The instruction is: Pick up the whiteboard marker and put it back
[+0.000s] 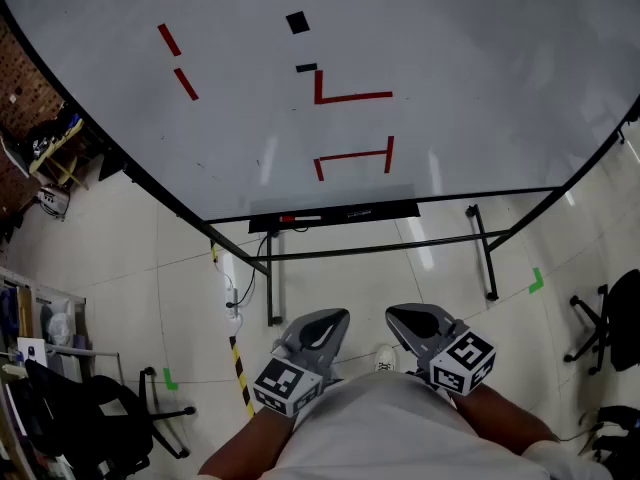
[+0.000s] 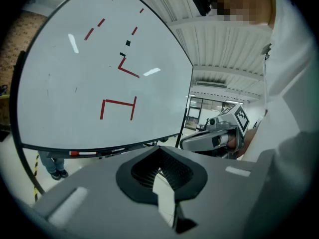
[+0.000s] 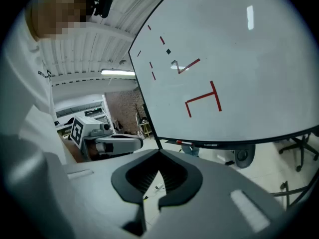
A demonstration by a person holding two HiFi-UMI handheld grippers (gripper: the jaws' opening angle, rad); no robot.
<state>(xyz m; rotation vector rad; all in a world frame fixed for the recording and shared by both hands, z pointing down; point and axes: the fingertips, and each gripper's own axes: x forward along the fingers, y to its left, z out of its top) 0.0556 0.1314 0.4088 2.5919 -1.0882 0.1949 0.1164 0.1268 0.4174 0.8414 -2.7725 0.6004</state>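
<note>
Whiteboard marker (image 1: pixel 303 217): being borne by the board's tray (image 1: pixel 385 210), well ahead of both grippers. Left gripper (image 1: pixel 333 318) and right gripper (image 1: pixel 400 314): being held closed, gripping nothing. Pick-up and return judged not yet begun.

Black office chair (image 1: pixel 85 408) parked on the tiled floor (image 1: pixel 190 298) way left of the jaws, another chair (image 1: pixel 622 313) off right, striped hazard tape (image 1: pixel 241 376) just left.
</note>
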